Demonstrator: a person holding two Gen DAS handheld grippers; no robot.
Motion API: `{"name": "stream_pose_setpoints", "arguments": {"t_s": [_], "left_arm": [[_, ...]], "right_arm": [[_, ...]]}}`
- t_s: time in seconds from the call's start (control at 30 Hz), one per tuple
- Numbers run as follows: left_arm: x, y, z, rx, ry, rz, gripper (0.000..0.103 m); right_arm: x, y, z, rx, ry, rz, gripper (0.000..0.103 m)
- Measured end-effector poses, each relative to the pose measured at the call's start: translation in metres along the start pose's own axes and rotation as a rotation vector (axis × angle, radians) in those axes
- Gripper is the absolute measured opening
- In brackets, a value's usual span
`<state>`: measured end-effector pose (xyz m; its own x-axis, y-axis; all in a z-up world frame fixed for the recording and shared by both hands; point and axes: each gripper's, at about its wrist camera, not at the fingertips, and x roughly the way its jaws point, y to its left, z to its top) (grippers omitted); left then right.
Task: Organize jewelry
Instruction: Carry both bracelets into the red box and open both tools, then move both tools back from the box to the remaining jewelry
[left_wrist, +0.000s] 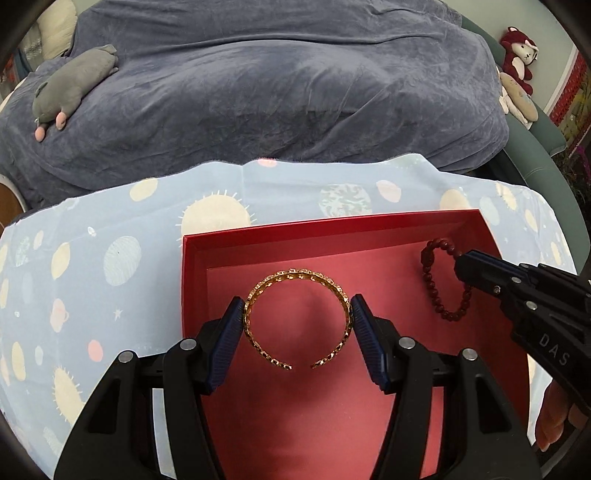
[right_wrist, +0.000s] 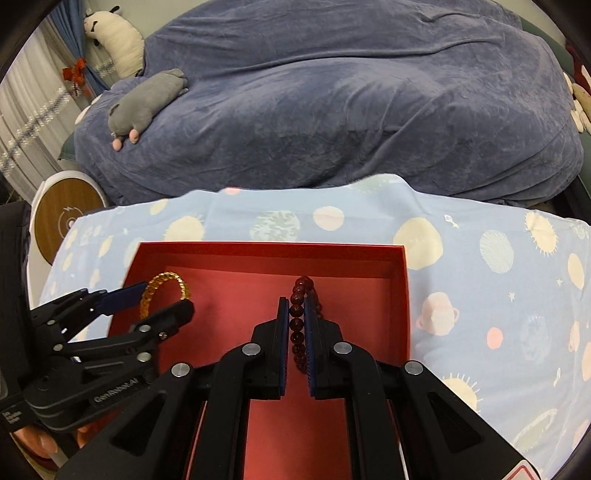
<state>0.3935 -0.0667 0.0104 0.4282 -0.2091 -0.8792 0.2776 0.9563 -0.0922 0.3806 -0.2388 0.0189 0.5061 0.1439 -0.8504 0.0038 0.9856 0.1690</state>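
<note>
An open red box (left_wrist: 325, 230) sits on a planet-print cloth; it also shows in the right wrist view (right_wrist: 404, 295). My left gripper (left_wrist: 297, 308) is shut on a gold open bangle (left_wrist: 295, 275), held over the box's left half; the bangle also shows in the right wrist view (right_wrist: 166, 280). My right gripper (right_wrist: 296, 304) is shut on a dark red bead bracelet (right_wrist: 297, 321), held over the box's right half. In the left wrist view the bead bracelet (left_wrist: 430, 280) hangs from the right gripper (left_wrist: 461, 264).
The light blue planet-print cloth (left_wrist: 92, 258) covers the surface around the box. Behind it lies a large blue-grey blanket (left_wrist: 277, 92) with a grey plush toy (left_wrist: 74, 88). More plush toys (left_wrist: 519, 55) sit at the far right. A round wooden disc (right_wrist: 66, 221) stands at the left.
</note>
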Motion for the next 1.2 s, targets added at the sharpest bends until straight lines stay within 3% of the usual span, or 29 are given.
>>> {"name": "stream_pose_setpoints", "arguments": {"t_s": [0.1,0.2,0.3,0.5,0.87,1.2], "left_arm": [[0.005,0.003,0.0,-0.002,0.002,-0.005,0.057],[-0.001,0.005,-0.002,-0.013,-0.043,0.001,0.071],[-0.015,0.006,-0.002,-0.039,-0.084,0.012,0.086],[-0.064,0.006,-0.023,-0.06,-0.154,-0.007,0.087],[-0.139,-0.004,-0.129,-0.07,-0.176,0.042,0.088],[-0.156,-0.019,-0.232,-0.058,-0.118,0.071,0.087]], "right_arm": [[0.003,-0.009,-0.004,-0.006,-0.005,-0.045,0.01],[-0.002,-0.016,-0.01,-0.011,-0.027,-0.065,0.018],[-0.022,-0.015,-0.016,-0.021,-0.074,-0.079,0.034],[-0.082,-0.007,-0.047,-0.032,-0.148,-0.075,0.043],[-0.151,0.001,-0.156,-0.005,-0.116,-0.107,0.045],[-0.164,-0.001,-0.263,0.082,-0.018,-0.108,0.045]]}}
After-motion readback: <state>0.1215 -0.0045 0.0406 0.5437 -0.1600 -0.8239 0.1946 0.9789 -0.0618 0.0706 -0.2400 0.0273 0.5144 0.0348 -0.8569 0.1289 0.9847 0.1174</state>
